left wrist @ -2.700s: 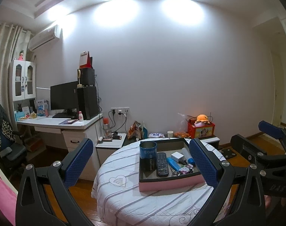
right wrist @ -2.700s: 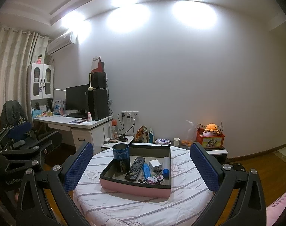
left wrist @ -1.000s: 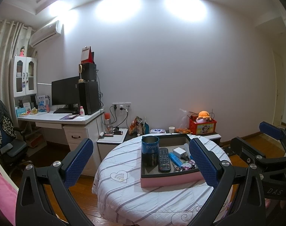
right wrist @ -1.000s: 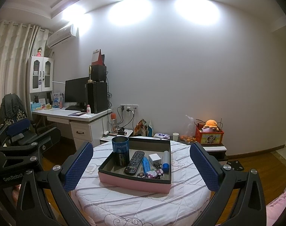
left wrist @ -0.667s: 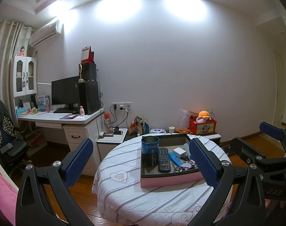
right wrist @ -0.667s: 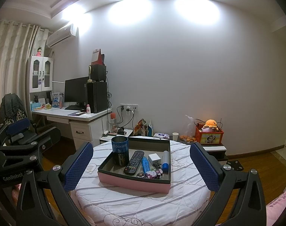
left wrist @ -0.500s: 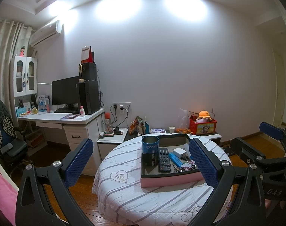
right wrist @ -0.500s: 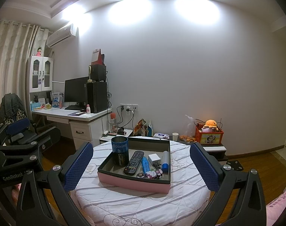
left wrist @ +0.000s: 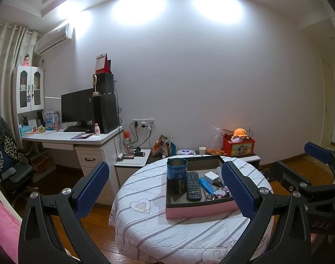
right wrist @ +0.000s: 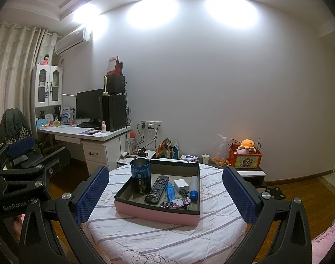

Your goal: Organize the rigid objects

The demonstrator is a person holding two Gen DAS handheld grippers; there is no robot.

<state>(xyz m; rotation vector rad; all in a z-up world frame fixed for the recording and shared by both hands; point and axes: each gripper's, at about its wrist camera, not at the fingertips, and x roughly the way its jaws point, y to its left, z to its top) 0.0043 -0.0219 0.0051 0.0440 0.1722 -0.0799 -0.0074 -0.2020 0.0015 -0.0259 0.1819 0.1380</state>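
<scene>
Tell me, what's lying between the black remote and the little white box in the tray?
A blue bar-shaped thing lies between the remote and white box, clearest in the right wrist view.

left wrist view from left of round table (left wrist: 145, 226), facing the wall, right wrist view from right, both set back, both share pink tray (right wrist: 154, 214), desk (right wrist: 83, 135)

White wall (left wrist: 211, 88), wood floor (right wrist: 310, 189), desk (left wrist: 74, 137) left, curtains (right wrist: 13, 66).

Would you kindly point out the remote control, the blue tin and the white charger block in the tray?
remote control (right wrist: 156, 189), right wrist view, middle of its keypad.
blue tin (right wrist: 141, 178), right wrist view, its printed side.
white charger block (right wrist: 181, 184), right wrist view, its top face.
</scene>
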